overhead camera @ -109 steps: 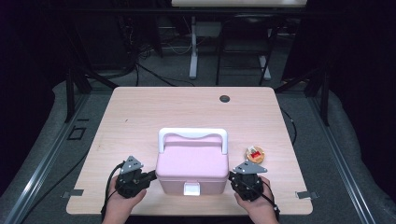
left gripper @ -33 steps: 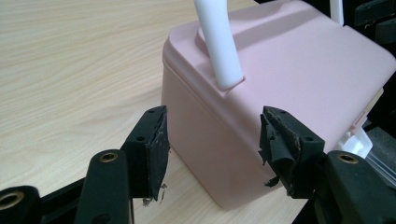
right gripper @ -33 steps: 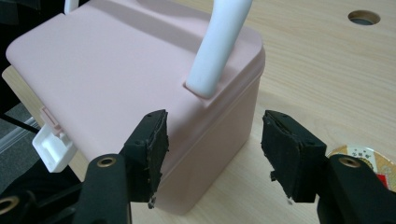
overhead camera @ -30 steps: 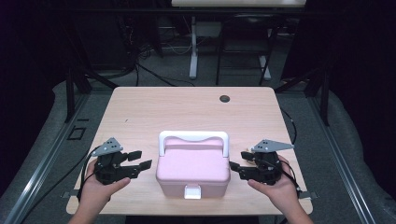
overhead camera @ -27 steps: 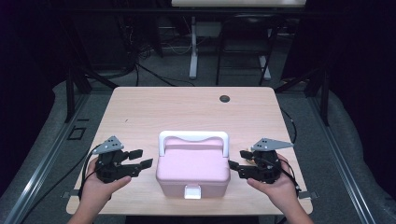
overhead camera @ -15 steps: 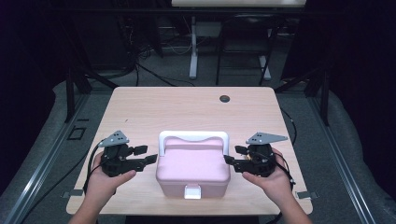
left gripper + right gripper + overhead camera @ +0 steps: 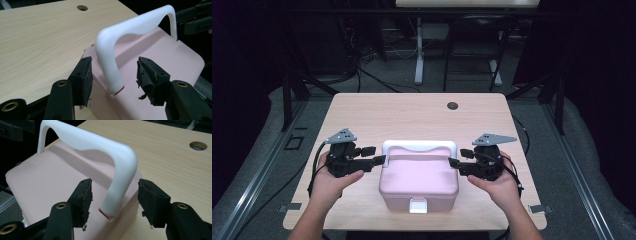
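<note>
- Where the pale wooden tabletop (image 7: 377,117) meets its near edge, a pink rectangular plastic box (image 7: 418,177) with rounded corners sits centred, its white latch tab (image 7: 417,205) facing the person; a hard, smooth shell like this should be stiff, fairly light and somewhat slippery.
- Flanking it, the left gripper (image 7: 373,155) and the right gripper (image 7: 456,164) have just been closing a little; each pair of jaws stands apart around one leg of the white arched plastic handle (image 7: 419,146), the pads (image 7: 83,75) clear of it on both sides, so nothing is clamped yet.
- Those upright legs, just above their sockets in the lid, look the surest hold; rigid and narrow.
- Near the far edge lies a round dark grommet hole (image 7: 453,105).
</note>
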Demonstrator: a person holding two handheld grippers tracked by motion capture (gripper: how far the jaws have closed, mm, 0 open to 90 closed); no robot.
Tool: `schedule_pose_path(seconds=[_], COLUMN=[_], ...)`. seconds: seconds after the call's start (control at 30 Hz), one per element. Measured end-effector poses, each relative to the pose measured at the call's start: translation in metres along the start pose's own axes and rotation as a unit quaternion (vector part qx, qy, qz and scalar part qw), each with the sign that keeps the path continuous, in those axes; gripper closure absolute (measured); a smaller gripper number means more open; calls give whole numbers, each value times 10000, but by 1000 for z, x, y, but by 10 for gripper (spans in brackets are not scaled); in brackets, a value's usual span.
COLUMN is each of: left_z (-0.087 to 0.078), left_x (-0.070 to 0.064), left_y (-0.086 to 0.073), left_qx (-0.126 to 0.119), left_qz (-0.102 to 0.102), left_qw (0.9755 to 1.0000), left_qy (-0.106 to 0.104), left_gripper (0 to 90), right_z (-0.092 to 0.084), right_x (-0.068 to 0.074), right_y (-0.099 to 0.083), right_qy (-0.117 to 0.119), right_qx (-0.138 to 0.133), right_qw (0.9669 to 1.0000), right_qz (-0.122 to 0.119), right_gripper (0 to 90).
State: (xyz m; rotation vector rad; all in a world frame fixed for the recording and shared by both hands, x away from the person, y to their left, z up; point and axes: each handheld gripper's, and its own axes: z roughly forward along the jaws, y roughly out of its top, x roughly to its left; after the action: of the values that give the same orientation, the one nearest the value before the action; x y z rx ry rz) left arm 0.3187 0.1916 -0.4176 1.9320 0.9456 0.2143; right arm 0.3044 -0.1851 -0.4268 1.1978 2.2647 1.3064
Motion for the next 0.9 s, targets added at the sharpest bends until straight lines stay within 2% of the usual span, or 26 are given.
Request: schedule_pose_path(seconds=[0.3,0.4,0.6,0.73,0.9], left_z=[12,19,25,26,28], left_x=[7,7,4,2,1], left_y=[4,1,-4,-6,-10], left_qx=[75,213,310,289,320], left_qz=[-67,-28,57,92,73], left_qw=[9999,9998,9994,9995,9993], left_qy=[12,-45,-123,-99,-160], left_gripper=[488,500,548,592,620], right_z=[8,11,14,14,11], right_x=[-6,-7,-5,-3,-3], right_y=[5,6,4,2,-1], right_qy=[115,131,220,151,188], right_qx=[214,226,261,295,280], right_qw=[9996,9995,9993,9994,9994], right_qz=[141,152,126,11,-57], right_gripper=[495,510,569,597,625])
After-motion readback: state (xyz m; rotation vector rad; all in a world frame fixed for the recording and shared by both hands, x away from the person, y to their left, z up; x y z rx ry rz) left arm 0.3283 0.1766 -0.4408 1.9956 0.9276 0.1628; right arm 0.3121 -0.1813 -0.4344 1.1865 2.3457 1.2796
